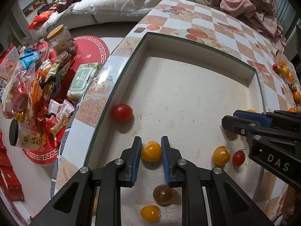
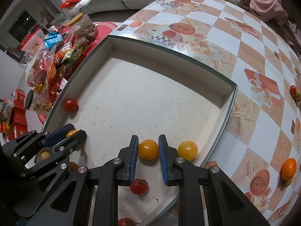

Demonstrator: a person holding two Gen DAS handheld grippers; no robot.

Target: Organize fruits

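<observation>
A shallow white box (image 1: 188,56) (image 2: 169,60) lies on the patterned table and holds several cherry tomatoes. My left gripper (image 1: 151,148) is shut on a yellow tomato (image 1: 151,151) low over the box floor; it shows from the side in the right wrist view (image 2: 75,131). My right gripper (image 2: 148,146) is shut on another yellow tomato (image 2: 148,149); it shows at the right in the left wrist view (image 1: 228,119). A red tomato (image 1: 122,113) (image 2: 70,104) rests against the box's left wall. A yellow tomato (image 2: 187,150) lies beside the right gripper. A red one (image 2: 139,186) lies under it.
More tomatoes lie on the table at the right, an orange one (image 2: 288,169) and a cluster (image 1: 286,71). Snack packets and jars (image 1: 37,86) crowd a red tray left of the table. Bedding and pink clothes (image 1: 244,1) lie beyond the table's far edge.
</observation>
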